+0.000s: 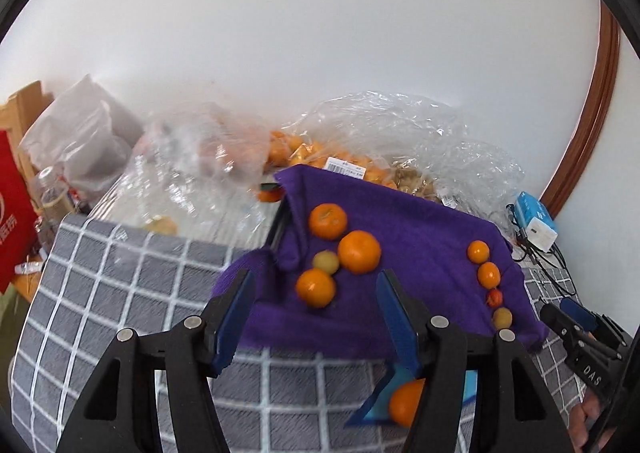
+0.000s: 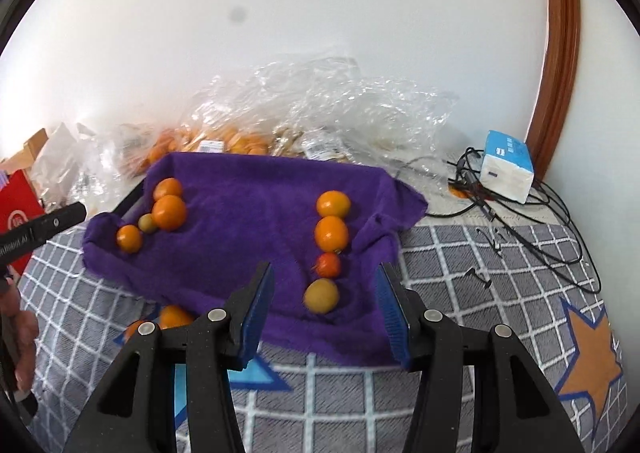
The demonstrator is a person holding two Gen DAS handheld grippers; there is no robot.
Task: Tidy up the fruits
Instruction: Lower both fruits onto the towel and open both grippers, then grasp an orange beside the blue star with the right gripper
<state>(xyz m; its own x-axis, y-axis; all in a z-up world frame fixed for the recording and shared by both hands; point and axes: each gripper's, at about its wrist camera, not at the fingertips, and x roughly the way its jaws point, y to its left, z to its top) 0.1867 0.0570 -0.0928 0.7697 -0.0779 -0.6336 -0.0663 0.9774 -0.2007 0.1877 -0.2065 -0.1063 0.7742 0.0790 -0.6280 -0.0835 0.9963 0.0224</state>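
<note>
A purple towel point(image 1: 420, 237) point(image 2: 256, 205) lies on the checked cloth. On its left side sits a cluster of three oranges point(image 1: 359, 251) point(image 2: 169, 212) and a small yellow-green fruit point(image 1: 325, 261) point(image 2: 147, 223). On its right side is a line of two small oranges point(image 1: 478, 251) point(image 2: 333, 204), a red tomato point(image 1: 494, 297) point(image 2: 329, 265) and a yellowish fruit point(image 1: 502, 317) point(image 2: 321, 295). My left gripper point(image 1: 314, 309) is open and empty, just in front of the left cluster. My right gripper point(image 2: 325, 305) is open, its fingers either side of the yellowish fruit.
Loose oranges point(image 1: 406, 403) point(image 2: 174, 317) lie on the grey checked cloth point(image 1: 120, 285) in front of the towel. Clear plastic bags of fruit point(image 1: 360, 141) point(image 2: 312, 113) stand behind it. A blue-white box point(image 2: 507, 171) and black cables point(image 2: 532, 229) lie at the right.
</note>
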